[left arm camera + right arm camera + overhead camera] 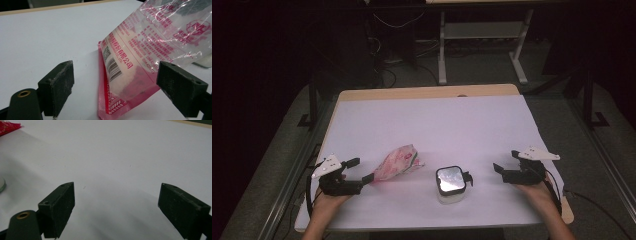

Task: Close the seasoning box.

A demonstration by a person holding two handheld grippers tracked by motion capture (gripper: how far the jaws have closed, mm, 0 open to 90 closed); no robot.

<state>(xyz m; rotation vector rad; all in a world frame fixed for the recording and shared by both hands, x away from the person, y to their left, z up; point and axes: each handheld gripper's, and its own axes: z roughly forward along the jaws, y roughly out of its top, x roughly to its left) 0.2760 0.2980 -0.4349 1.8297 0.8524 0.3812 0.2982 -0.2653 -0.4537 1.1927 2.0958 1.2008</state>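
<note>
**Both grippers open, bag between left jaws**

White-covered worktop (432, 125) with a light wood rim showing at the far edge. Crinkly pink-and-clear plastic bag with red print and a barcode (398, 162) lies near the front-left part of the worktop – its sealed pink end points at the left gripper (362, 171). In the left gripper view the bag (140, 62) sits between the two black jaws, jaws spread wide, pads not touching it. Small clear jar with a shiny square lid (450, 183) stands near the front edge, centre, just right of the bag, apart from it. Right gripper (505, 165) near the front-right corner, held by a hand – jaws spread wide over bare white surface, nothing between them.
</note>
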